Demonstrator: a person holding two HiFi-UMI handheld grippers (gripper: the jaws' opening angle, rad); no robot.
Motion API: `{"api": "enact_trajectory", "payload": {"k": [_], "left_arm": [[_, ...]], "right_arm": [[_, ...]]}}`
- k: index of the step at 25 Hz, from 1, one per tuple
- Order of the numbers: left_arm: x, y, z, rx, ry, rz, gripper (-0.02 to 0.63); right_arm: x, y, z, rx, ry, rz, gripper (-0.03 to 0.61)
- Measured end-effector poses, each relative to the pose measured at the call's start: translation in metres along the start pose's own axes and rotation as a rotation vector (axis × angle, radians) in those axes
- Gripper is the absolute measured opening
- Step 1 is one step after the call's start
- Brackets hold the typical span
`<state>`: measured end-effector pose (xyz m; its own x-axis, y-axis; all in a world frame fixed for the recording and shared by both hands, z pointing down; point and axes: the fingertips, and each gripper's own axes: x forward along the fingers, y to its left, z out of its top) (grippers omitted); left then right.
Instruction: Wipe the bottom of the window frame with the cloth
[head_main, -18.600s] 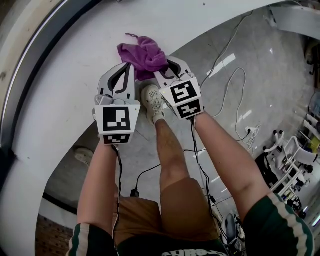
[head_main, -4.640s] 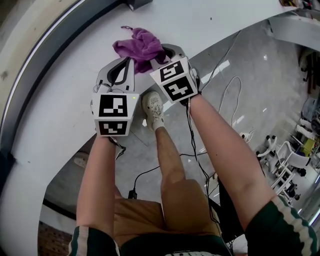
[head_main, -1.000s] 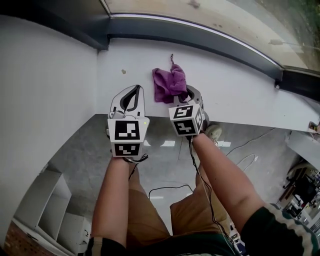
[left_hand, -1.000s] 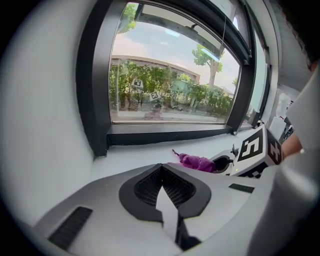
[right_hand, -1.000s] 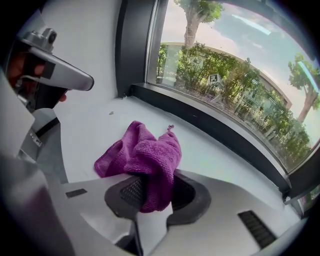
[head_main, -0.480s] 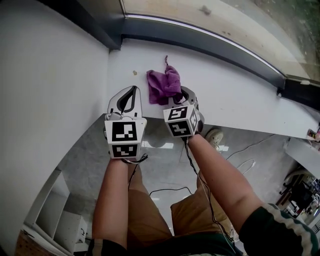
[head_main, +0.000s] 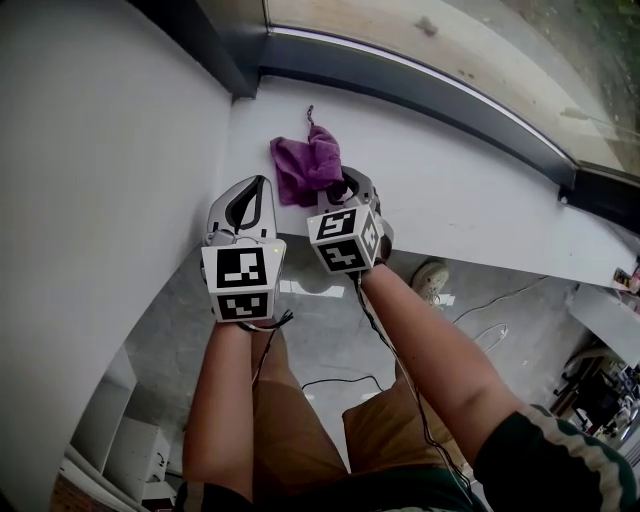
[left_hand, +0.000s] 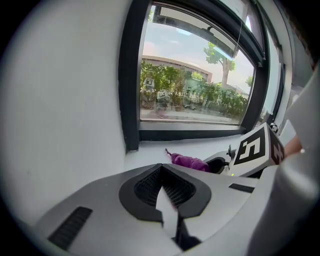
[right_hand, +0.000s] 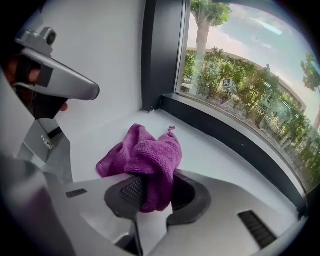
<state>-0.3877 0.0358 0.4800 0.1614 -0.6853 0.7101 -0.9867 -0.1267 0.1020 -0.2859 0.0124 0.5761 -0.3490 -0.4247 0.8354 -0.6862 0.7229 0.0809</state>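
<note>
The right gripper view alone shows the right gripper (right_hand: 152, 192) clamping the purple cloth (right_hand: 145, 157) on the sill (right_hand: 215, 145). The left gripper view shows the left gripper (left_hand: 166, 195) closed and empty.

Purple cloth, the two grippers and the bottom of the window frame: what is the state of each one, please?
Purple cloth, bunched up, lying on the white sill, one fold pinched in the jaws.
Right gripper, shut on the purple cloth.
Left gripper, shut, nothing between its jaws.
Window frame bottom, dark, apart from the cloth, not touched by it.
</note>
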Motion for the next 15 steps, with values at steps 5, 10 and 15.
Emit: {"api": "enact_trajectory", "payload": {"k": [5,10,15], "left_arm": [[-0.004,0.01,-0.002,-0.002,0.002,0.014,0.009],[-0.012,0.027,-0.007,-0.045,-0.003,0.044,0.009],[-0.014,0.028,-0.009,-0.044,0.002,0.038,0.009]], "right_arm": [[0.008,0.016,0.015,-0.015,-0.018,0.034,0.103],[0.016,0.037,0.033,-0.063,-0.037,0.084,0.103],[0.023,0.059,0.048,-0.121,-0.041,0.152,0.103]]}}
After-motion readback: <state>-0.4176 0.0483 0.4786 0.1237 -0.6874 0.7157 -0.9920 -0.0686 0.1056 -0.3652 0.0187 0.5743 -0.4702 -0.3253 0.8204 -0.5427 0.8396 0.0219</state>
